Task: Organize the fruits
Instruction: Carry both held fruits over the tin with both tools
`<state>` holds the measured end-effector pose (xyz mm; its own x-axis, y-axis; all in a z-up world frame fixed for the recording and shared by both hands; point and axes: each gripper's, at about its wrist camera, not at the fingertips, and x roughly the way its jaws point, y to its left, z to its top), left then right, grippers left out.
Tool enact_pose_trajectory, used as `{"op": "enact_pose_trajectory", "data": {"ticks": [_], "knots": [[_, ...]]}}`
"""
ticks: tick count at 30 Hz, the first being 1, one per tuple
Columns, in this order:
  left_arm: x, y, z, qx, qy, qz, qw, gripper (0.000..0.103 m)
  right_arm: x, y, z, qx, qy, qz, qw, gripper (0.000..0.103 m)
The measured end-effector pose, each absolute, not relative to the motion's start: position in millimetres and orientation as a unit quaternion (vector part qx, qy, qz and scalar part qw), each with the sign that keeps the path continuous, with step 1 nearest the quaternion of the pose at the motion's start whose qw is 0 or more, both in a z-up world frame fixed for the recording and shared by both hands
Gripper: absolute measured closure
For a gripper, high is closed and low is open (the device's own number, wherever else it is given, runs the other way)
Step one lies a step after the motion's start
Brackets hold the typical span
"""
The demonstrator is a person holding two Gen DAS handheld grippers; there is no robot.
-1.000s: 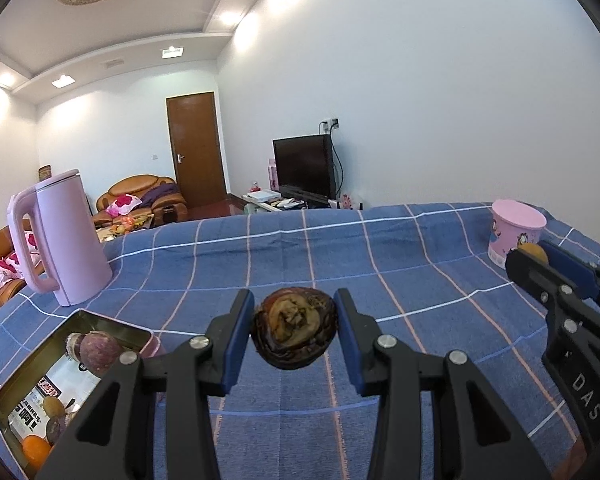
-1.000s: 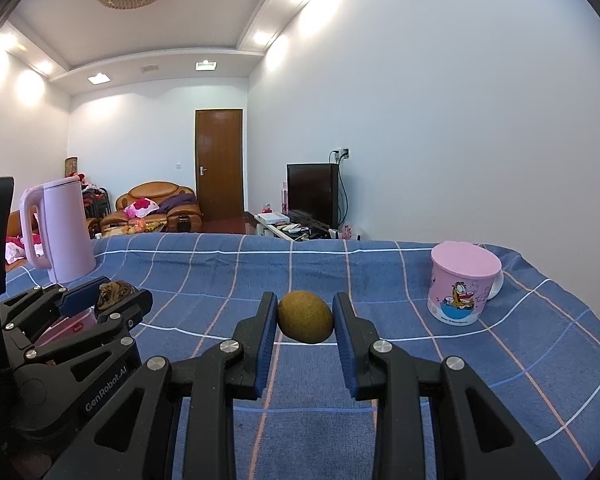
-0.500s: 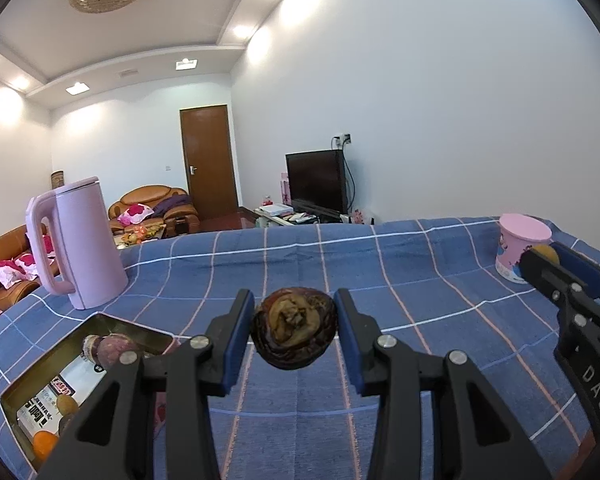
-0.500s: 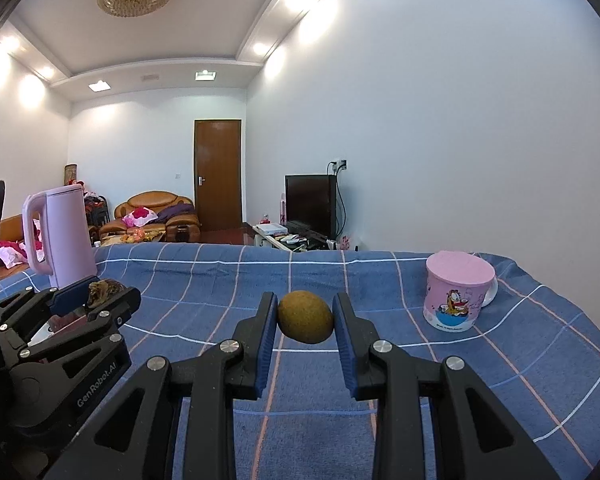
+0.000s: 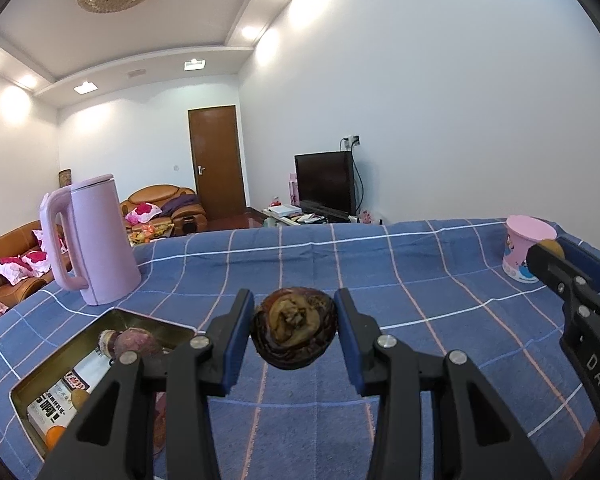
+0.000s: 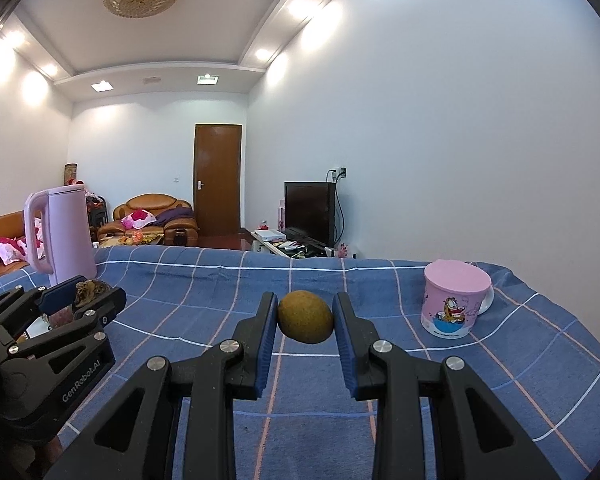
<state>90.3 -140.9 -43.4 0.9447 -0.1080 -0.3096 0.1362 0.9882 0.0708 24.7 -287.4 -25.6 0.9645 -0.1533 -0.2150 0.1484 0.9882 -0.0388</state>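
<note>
**Both our grippers clamped, side by side**

Our left gripper [image 5: 295, 330] grips a dark wrinkled fruit [image 5: 295, 328] between its blue pads. Beside it, to its right, our right gripper [image 6: 305, 317] pinches a brownish-green oval fruit [image 6: 305, 317]. Both point slightly downward.

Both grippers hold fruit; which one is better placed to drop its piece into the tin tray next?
Left. The left gripper, clamping the dark wrinkled fruit, has the tin tray just beside it. The right gripper, holding the kiwi, is farther off.
</note>
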Motion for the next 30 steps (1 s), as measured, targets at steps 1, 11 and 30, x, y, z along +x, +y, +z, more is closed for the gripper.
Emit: {"op": "enact_pose_trajectory", "data": {"ticks": [1,11,30], "knots": [[90,-139,-44,0.044,0.156,-0.060,0.985,0.060,25,-286,-26,-0.012,0.110,-0.075,0.991,0.073],[85,-121,-45,0.042,0.165,-0.054,0.984,0.060,29,-273,-28,-0.011,0.125,-0.053,0.991,0.073],[86,-46,-43,0.024,0.189,-0.011,0.982,0.060,49,-200,-26,-0.019,0.140,0.037,0.989,0.073]]}}
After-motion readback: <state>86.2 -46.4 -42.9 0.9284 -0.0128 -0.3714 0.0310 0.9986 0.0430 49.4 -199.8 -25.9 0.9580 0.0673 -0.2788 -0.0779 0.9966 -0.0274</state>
